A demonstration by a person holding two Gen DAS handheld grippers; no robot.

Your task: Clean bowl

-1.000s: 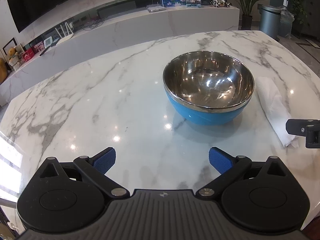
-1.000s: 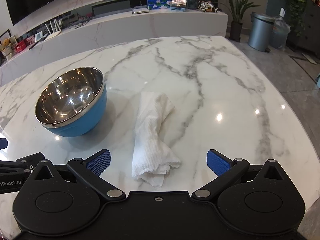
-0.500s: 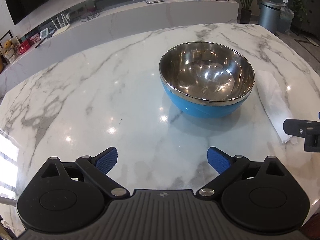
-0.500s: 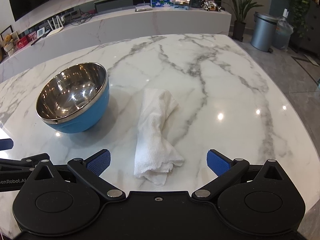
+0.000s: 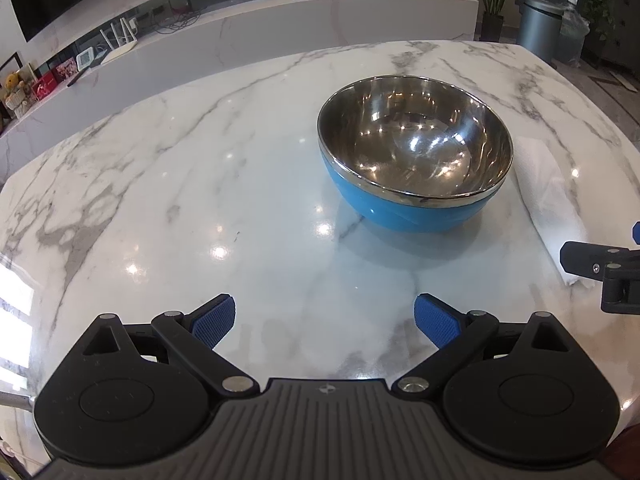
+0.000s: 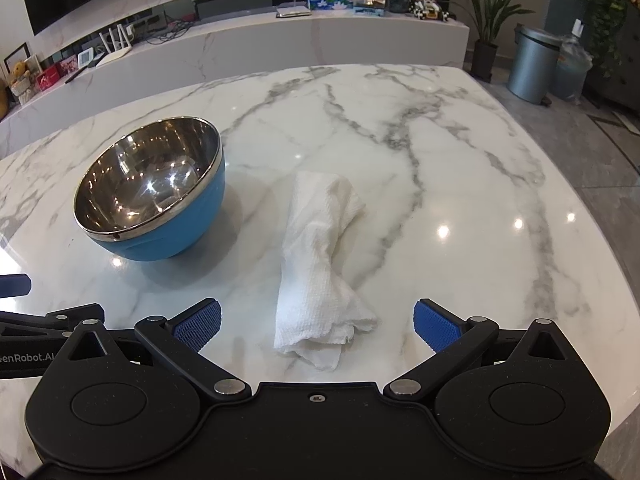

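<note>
A bowl point(image 5: 416, 152) with a blue outside and shiny steel inside stands upright on the marble table point(image 5: 200, 200); the right wrist view has this bowl point(image 6: 152, 196) at its left. A crumpled white paper towel point(image 6: 320, 264) lies just right of it, and the towel point(image 5: 548, 196) is partly hidden behind the bowl in the left wrist view. My left gripper point(image 5: 324, 320) is open, short of the bowl and empty. My right gripper point(image 6: 316, 320) is open, its blue pads either side of the towel's near end without touching it.
The table's right edge drops to a grey floor point(image 6: 592, 128). A metal bin point(image 6: 532, 64) and potted plant point(image 6: 484, 12) stand beyond it. A long marble counter point(image 6: 280, 40) with a picture, router and small items runs behind the table.
Both grippers have moved forward: the bowl looms larger in the left wrist view and the towel's near end now lies between the right pads. Bowl and towel have not moved.
</note>
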